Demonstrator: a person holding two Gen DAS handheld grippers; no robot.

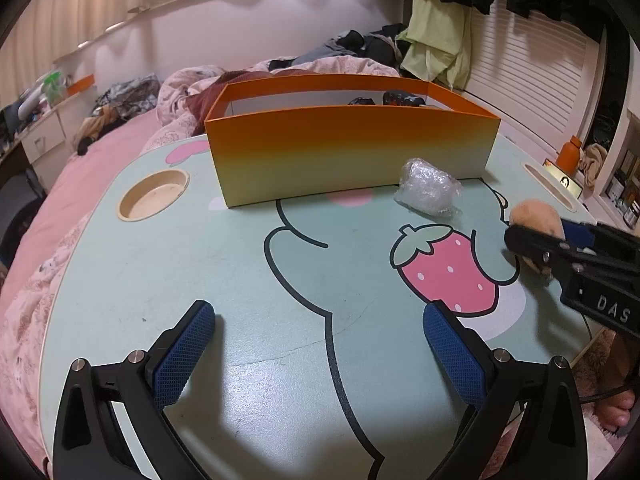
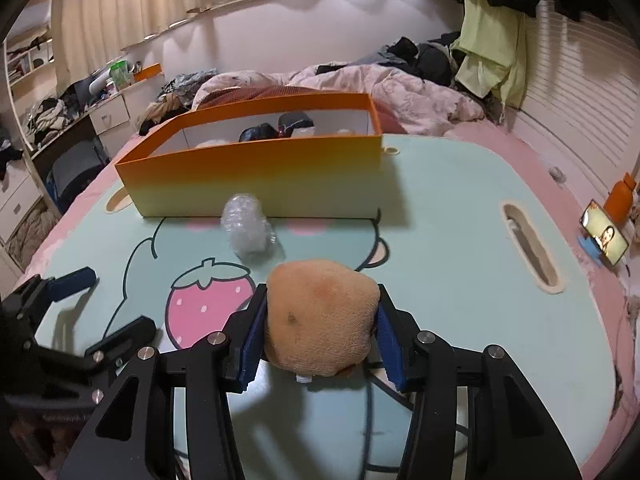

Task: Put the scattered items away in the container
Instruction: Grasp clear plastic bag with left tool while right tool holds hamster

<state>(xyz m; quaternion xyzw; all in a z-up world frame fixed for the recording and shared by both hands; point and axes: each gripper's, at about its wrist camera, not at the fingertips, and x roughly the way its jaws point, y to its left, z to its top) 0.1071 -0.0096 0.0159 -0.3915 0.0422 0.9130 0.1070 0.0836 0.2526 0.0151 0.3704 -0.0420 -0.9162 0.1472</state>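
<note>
My right gripper [image 2: 322, 300] is shut on a tan plush toy [image 2: 320, 316], its blue pads [image 2: 252, 340] pressing both sides, just above the mint lap table [image 2: 440, 280]. In the left wrist view the same plush toy [image 1: 536, 214] and right gripper [image 1: 532, 240] sit at the table's right edge. A bubble-wrap bundle [image 2: 248, 230] lies in front of the orange box [image 2: 256, 172], which holds dark items [image 2: 276, 128]. My left gripper [image 1: 320, 312] stands open over the table's near side with nothing between its fingers, well short of the bundle [image 1: 428, 190] and box [image 1: 348, 152].
The table has a round cup hole [image 1: 154, 194] at the left and a long slot [image 2: 528, 248] at the right. A lit phone [image 2: 604, 238] and an orange bottle [image 2: 620, 196] stand beyond the right edge. A bed with a pink quilt [image 2: 400, 88] surrounds the table.
</note>
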